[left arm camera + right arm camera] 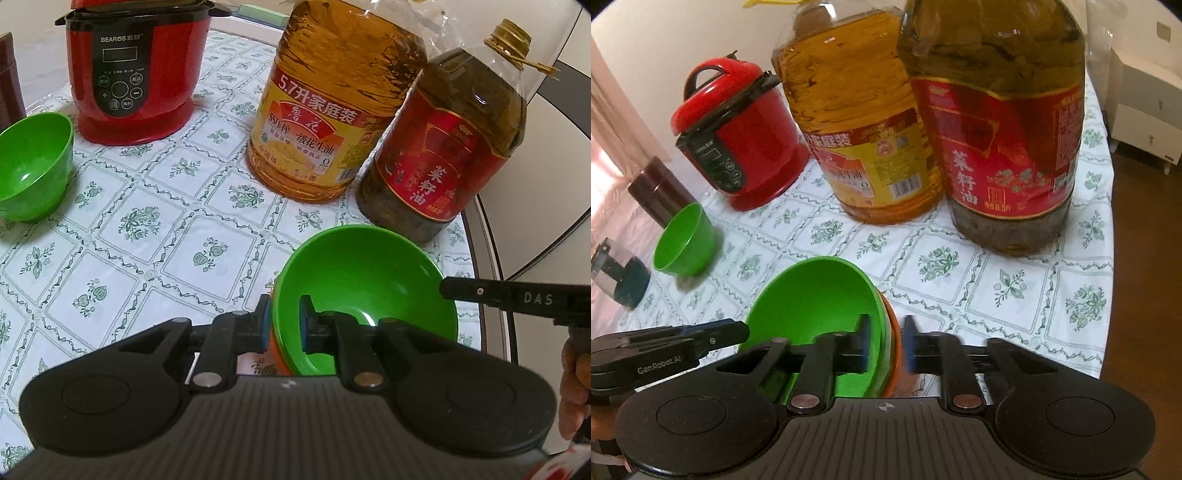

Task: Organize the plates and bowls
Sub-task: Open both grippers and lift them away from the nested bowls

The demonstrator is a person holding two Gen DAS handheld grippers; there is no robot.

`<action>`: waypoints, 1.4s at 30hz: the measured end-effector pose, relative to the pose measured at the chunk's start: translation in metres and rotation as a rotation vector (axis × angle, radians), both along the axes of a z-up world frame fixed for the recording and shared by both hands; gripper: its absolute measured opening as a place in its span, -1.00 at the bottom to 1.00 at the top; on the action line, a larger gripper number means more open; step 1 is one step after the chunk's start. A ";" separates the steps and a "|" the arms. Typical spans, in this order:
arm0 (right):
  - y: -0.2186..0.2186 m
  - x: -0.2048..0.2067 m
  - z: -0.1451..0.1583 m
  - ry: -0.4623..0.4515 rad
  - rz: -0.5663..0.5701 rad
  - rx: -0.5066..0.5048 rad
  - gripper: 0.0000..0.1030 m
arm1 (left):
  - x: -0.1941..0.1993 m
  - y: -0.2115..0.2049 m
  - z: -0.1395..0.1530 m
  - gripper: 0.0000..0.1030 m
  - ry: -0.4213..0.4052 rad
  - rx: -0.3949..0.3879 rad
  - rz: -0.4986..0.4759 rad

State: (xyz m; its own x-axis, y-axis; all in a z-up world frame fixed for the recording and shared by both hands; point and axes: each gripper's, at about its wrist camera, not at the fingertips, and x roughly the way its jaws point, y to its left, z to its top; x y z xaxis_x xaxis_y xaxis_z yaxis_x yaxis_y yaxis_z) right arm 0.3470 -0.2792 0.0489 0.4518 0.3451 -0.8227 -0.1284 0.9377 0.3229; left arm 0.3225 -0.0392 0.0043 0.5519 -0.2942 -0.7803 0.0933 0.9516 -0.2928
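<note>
A green bowl is nested in an orange bowl on the flowered tablecloth near the table's edge. My left gripper is shut on the stack's left rim, one blue pad inside the green bowl and one outside the orange one. My right gripper is shut on the opposite rim in the same way. Each gripper's tip shows in the other's view, at the bowl's far rim. A second, smaller green bowl stands alone further left.
Two big oil jugs, a yellow one and a dark one, stand just behind the stack. A red cooker and a brown canister stand at the back left. The table edge curves past on the right.
</note>
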 end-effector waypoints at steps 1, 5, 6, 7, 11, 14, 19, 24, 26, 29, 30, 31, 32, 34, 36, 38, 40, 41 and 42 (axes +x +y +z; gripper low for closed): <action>-0.001 0.000 -0.002 0.001 -0.003 0.003 -0.93 | 0.000 0.000 0.000 -0.77 0.000 -0.002 -0.001; -0.003 0.001 -0.006 0.013 -0.013 0.016 -0.94 | 0.001 -0.001 -0.001 -0.77 0.001 -0.003 -0.004; -0.004 0.001 -0.008 0.017 -0.012 0.016 -0.94 | 0.002 -0.001 -0.002 -0.77 0.002 -0.003 -0.003; -0.004 0.002 -0.009 0.022 -0.015 0.017 -0.94 | 0.002 -0.001 -0.002 -0.77 0.004 -0.004 -0.003; -0.003 0.002 -0.012 0.029 -0.013 0.013 -0.94 | 0.001 0.000 -0.005 -0.77 0.007 -0.002 -0.003; -0.003 0.001 -0.014 0.030 -0.013 0.010 -0.94 | 0.001 0.001 -0.005 -0.77 0.008 -0.004 0.000; -0.005 0.000 -0.014 0.030 -0.025 0.033 -0.93 | -0.003 0.005 -0.005 -0.77 0.007 -0.009 0.007; -0.006 -0.008 -0.004 0.007 -0.038 0.040 -0.89 | -0.012 0.010 0.001 -0.77 -0.006 -0.041 0.021; -0.005 -0.014 0.002 -0.007 -0.037 0.043 -0.68 | -0.018 0.012 0.004 -0.76 -0.015 -0.050 0.027; -0.003 -0.029 0.012 -0.035 -0.040 0.048 -0.11 | -0.031 0.016 0.010 -0.70 -0.027 -0.073 0.044; -0.002 -0.034 0.015 -0.041 -0.036 0.051 -0.09 | -0.036 0.017 0.012 -0.68 -0.029 -0.081 0.048; -0.001 -0.040 0.017 -0.045 -0.033 0.048 -0.09 | -0.042 0.018 0.014 -0.67 -0.031 -0.090 0.054; 0.001 -0.046 0.020 -0.050 -0.031 0.041 -0.08 | -0.047 0.019 0.015 -0.62 -0.034 -0.094 0.059; 0.004 -0.061 0.023 -0.061 -0.030 0.027 -0.08 | -0.060 0.019 0.020 -0.52 -0.045 -0.092 0.062; 0.005 -0.075 0.026 -0.071 -0.036 0.024 -0.07 | -0.073 0.018 0.023 -0.44 -0.053 -0.077 0.065; 0.005 -0.092 0.025 -0.070 -0.060 0.032 -0.06 | -0.086 0.018 0.023 -0.36 -0.057 -0.069 0.071; 0.006 -0.106 0.021 -0.055 -0.071 0.034 -0.04 | -0.099 0.018 0.022 -0.29 -0.060 -0.065 0.079; 0.006 -0.112 0.019 -0.049 -0.073 0.032 -0.04 | -0.106 0.019 0.022 -0.28 -0.064 -0.060 0.083; 0.007 -0.118 0.017 -0.045 -0.077 0.028 -0.04 | -0.112 0.018 0.022 -0.27 -0.069 -0.053 0.088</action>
